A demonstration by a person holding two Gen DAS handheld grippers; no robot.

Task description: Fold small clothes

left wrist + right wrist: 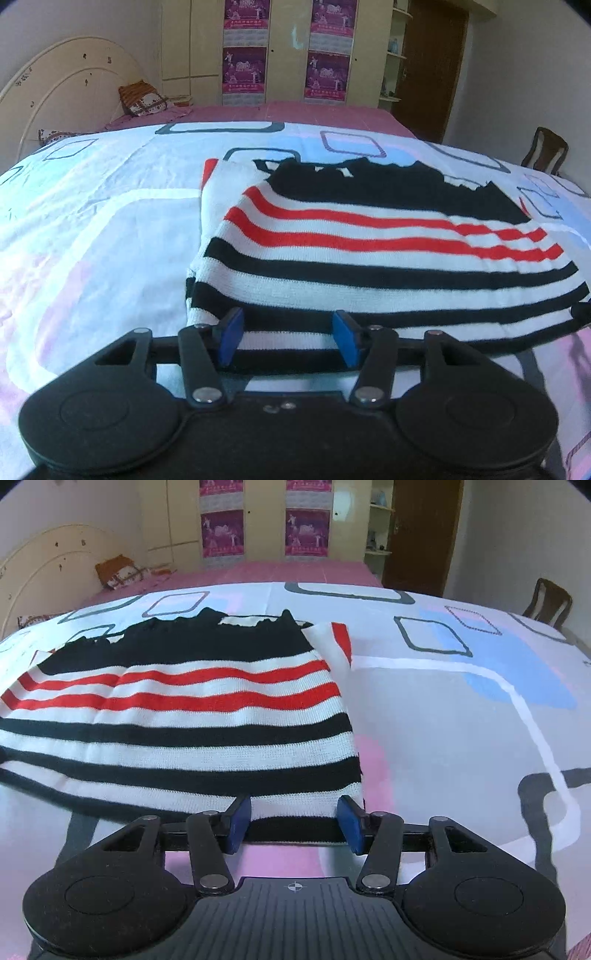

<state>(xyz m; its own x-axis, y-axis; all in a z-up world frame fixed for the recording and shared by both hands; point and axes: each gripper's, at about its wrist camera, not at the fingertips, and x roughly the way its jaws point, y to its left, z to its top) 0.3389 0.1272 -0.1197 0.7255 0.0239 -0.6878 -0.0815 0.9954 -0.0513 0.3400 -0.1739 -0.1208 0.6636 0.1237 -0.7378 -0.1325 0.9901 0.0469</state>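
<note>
The black, white and red striped knit sweater (369, 251) is lying on the patterned bedsheet (92, 221), its sleeves seemingly folded in already; a lengthwise fold is probably remaining. Its near hem is sitting at twelve o'clock between the spread fingers of the left gripper (288, 338) and right gripper (294, 823), neither clamping yet.

Both wrist views sit low and close over the bed (110, 221), facing the far wardrobe (258, 517); they share the striped sweater (369, 258), left view at its left corner, right view at its right
</note>
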